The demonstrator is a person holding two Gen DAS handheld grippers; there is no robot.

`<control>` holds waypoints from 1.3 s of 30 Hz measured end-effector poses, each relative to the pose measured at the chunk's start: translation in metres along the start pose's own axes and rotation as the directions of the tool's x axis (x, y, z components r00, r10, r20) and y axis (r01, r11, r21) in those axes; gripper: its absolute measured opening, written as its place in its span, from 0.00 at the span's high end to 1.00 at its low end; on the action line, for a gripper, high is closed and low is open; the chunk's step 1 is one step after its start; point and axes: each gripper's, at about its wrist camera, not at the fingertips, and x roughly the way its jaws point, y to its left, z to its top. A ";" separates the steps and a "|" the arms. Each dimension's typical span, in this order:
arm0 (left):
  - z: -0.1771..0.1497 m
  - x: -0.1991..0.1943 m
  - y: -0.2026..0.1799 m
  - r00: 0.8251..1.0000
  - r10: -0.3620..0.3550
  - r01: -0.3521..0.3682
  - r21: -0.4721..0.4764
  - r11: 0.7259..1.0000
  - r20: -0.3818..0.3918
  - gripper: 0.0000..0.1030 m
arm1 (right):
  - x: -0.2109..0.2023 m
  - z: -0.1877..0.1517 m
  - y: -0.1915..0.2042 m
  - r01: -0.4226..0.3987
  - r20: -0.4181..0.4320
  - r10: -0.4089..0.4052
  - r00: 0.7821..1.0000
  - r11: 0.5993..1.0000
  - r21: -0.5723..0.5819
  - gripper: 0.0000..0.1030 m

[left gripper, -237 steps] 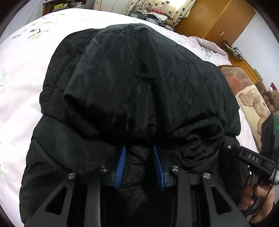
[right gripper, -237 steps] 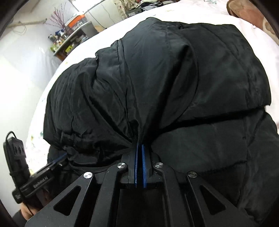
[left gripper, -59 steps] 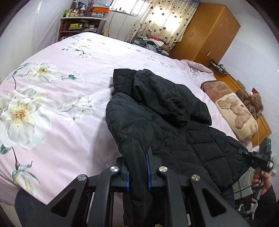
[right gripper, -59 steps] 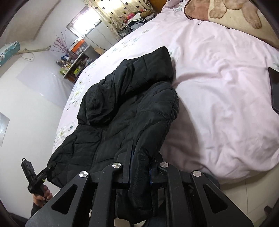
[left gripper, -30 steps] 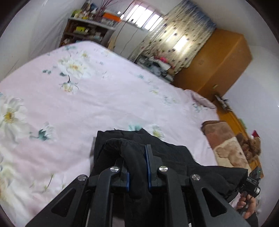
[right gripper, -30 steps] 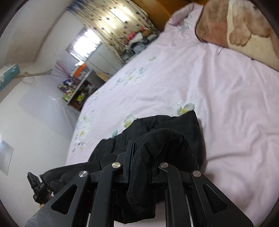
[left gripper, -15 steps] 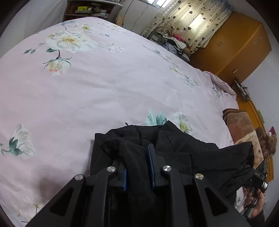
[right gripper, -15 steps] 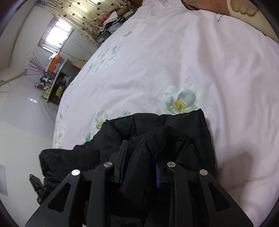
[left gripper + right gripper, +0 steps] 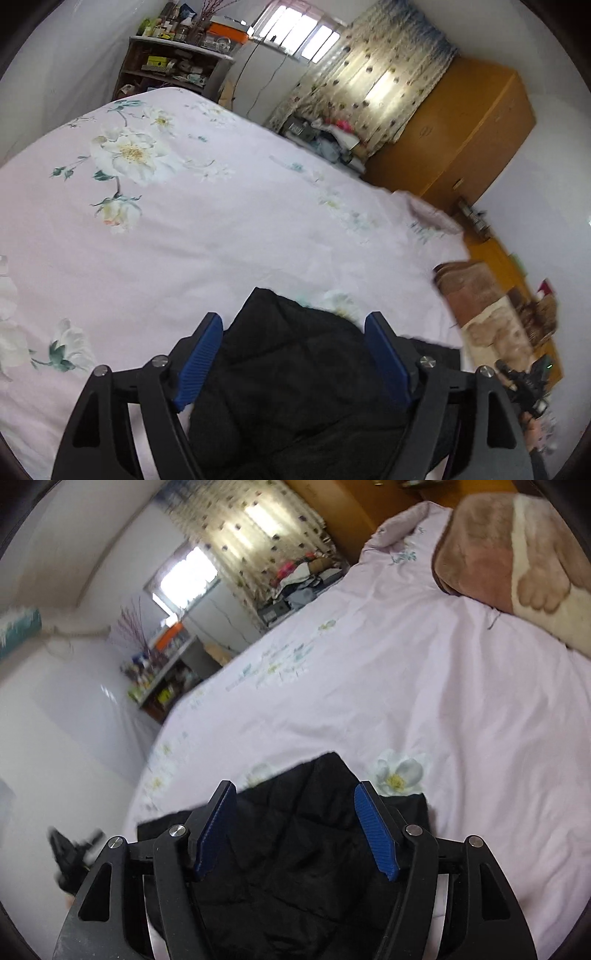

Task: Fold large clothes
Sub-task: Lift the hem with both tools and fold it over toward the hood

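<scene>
A black quilted jacket [image 9: 295,373] lies folded on the pink floral bed sheet [image 9: 192,229], at the near edge of the bed. My left gripper [image 9: 293,363] is open and empty, its blue pads wide apart just above the jacket. In the right wrist view the same jacket [image 9: 299,849] lies under my right gripper [image 9: 297,830], which is open and empty too. Each gripper shows at the edge of the other's view: the right gripper [image 9: 528,380] at the far right, the left gripper [image 9: 72,853] at the far left.
A brown plush blanket [image 9: 517,565] lies at the bed's right side. An orange wardrobe [image 9: 454,136], a spotted curtain [image 9: 373,74] and a cluttered shelf [image 9: 166,66] stand beyond the bed. Bare sheet [image 9: 424,686] stretches beyond the jacket.
Both grippers have opened and let go of the jacket, which now lies on the bed. Both have lifted and tilted up, showing more of the room.
</scene>
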 end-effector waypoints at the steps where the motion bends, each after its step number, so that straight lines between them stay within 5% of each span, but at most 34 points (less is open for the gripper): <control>1: -0.004 0.009 -0.001 0.999 0.034 -0.033 0.027 0.999 -0.032 0.21 | 0.006 -0.004 0.000 0.025 -0.019 -0.026 0.999 0.999 -0.032 0.35; 8: -0.023 0.080 0.006 0.969 0.144 -0.123 0.113 0.986 -0.203 0.21 | 0.058 -0.022 -0.015 0.119 -0.149 -0.141 0.979 0.982 -0.147 0.35; 15: -0.015 0.115 -0.011 0.972 0.197 -0.175 0.161 0.971 -0.126 0.28 | 0.095 -0.008 -0.020 0.149 -0.199 -0.177 0.964 0.978 -0.147 0.35; 19: -0.029 0.155 -0.010 0.940 0.325 -0.291 0.257 0.921 -0.100 0.34 | 0.121 -0.012 -0.012 0.279 -0.174 -0.321 0.931 0.933 -0.227 0.35; 23: -0.035 0.173 0.003 0.944 0.319 -0.298 0.198 0.934 -0.083 0.33 | 0.154 -0.026 -0.016 0.352 -0.150 -0.405 0.902 0.890 -0.290 0.35; 25: -0.036 0.179 0.007 0.944 0.320 -0.302 0.181 0.936 -0.080 0.33 | 0.167 -0.030 -0.027 0.347 -0.152 -0.394 0.907 0.900 -0.266 0.35; 34: -0.020 0.151 -0.004 0.942 0.330 -0.315 0.185 0.931 -0.061 0.33 | 0.150 -0.023 -0.028 0.390 -0.101 -0.424 0.900 0.886 -0.251 0.35; 39: -0.007 0.093 -0.029 0.954 0.292 -0.301 0.218 0.928 0.072 0.34 | 0.079 -0.017 0.005 0.342 0.052 -0.340 0.939 0.905 -0.253 0.35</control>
